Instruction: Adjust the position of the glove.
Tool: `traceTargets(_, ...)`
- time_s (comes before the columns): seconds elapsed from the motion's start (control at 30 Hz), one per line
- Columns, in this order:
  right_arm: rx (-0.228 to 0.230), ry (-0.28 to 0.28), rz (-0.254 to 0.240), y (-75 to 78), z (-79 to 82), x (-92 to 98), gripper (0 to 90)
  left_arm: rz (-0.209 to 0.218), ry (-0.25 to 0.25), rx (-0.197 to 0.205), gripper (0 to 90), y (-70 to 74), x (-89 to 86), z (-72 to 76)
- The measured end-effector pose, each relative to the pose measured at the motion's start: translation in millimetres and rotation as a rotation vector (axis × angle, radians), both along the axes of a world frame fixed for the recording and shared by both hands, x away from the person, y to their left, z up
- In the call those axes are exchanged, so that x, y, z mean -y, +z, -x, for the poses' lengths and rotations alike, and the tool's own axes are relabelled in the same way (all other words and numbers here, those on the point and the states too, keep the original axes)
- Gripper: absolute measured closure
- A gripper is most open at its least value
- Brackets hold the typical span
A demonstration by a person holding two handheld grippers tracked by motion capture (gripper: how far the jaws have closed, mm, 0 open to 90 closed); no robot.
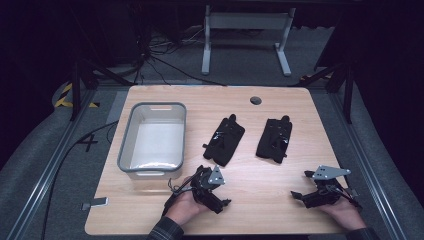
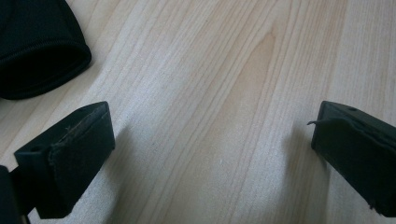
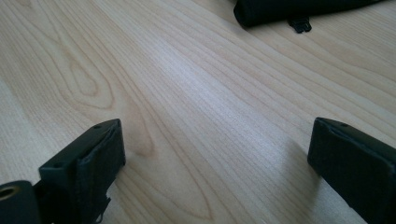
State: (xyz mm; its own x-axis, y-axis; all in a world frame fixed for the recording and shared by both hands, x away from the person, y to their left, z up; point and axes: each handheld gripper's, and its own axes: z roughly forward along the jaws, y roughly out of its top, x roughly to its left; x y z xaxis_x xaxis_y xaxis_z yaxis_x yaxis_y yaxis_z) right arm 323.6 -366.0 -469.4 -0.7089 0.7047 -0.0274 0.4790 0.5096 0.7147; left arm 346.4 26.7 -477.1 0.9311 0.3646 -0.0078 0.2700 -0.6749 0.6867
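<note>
Two black padded fabric pieces with straps lie side by side on the wooden table [image 1: 260, 195]: the left piece [image 1: 223, 140] and the right piece [image 1: 274, 140]. My left gripper [image 1: 216, 188] sits near the front edge, just in front of the left piece, jaws wide open over bare wood. In the left gripper view, my left gripper [image 2: 212, 149] is empty, and a rounded black fabric edge [image 2: 37, 46] lies at the upper left. My right gripper [image 1: 301, 185] rests at the front right, open. In the right gripper view, my right gripper [image 3: 217, 158] is empty, with black fabric [image 3: 299, 9] far ahead.
A grey plastic bin [image 1: 150, 106] stands empty on the left of the table, close to my left gripper. A round cable hole [image 1: 255, 100] lies near the far edge. Beyond the table are cables and a white frame leg [image 1: 206, 50] on the floor.
</note>
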Motion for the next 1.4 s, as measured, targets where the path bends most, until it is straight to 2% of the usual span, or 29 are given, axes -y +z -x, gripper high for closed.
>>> traceTargets(0.17,0.002,0.001,-0.002,0.2,0.5,0.1,6.5,0.001,0.009,-0.002,0.0,-0.1,0.9,-0.2)
traceTargets(0.27,-0.005,0.008,0.013,3.7,0.0,-0.6,13.5,-0.002,0.015,-0.003,0.0,0.2,1.7,-0.6)
traceTargets(0.4,0.018,0.005,0.010,9.9,-1.5,-2.1,20.8,-0.001,0.014,-0.005,0.0,0.3,1.6,-0.8)
traceTargets(0.57,0.053,0.010,-0.028,21.0,-5.0,-3.9,40.2,0.003,0.015,-0.002,0.2,0.0,1.0,-0.7)
traceTargets(0.6,0.050,0.013,-0.034,22.5,-5.7,-4.3,45.3,0.003,0.015,-0.001,0.2,0.0,1.0,-0.6)
traceTargets(0.63,0.050,0.013,-0.034,22.5,-5.7,-4.3,45.3,0.003,0.015,-0.001,0.1,0.0,1.0,-0.6)
traceTargets(0.7,0.053,0.025,-0.053,25.1,-7.5,-5.2,55.3,0.003,0.014,0.000,0.0,-0.1,1.0,-0.7)
traceTargets(0.73,0.045,0.035,-0.065,26.3,-11.1,-6.7,63.5,0.003,0.013,-0.001,0.0,-0.1,0.9,-0.8)
traceTargets(0.77,0.045,0.035,-0.065,26.3,-11.1,-6.7,63.5,0.003,0.011,-0.001,0.0,-0.1,0.8,-0.9)
traceTargets(0.8,0.038,0.043,-0.064,27.8,-15.8,-9.7,71.0,0.003,0.011,-0.001,0.0,-0.1,0.7,-0.8)
traceTargets(0.83,0.038,0.043,-0.064,27.8,-15.8,-9.7,71.0,0.003,0.012,-0.001,0.0,-0.1,0.7,-0.8)
traceTargets(0.87,0.033,0.045,-0.069,29.8,-20.9,-12.3,78.5,0.003,0.012,0.000,0.0,-0.1,0.7,-0.8)
traceTargets(0.9,0.033,0.045,-0.069,29.8,-20.9,-12.3,78.5,0.003,0.012,0.000,0.0,-0.1,0.7,-0.8)
traceTargets(0.97,0.029,0.041,-0.085,34.4,-28.5,-14.5,88.7,0.003,0.012,-0.001,0.0,-0.1,0.7,-0.8)
traceTargets(1.4,0.018,0.052,-0.093,43.5,-55.1,-23.4,89.5,-0.002,-0.002,-0.001,0.0,0.3,-0.3,-1.6)
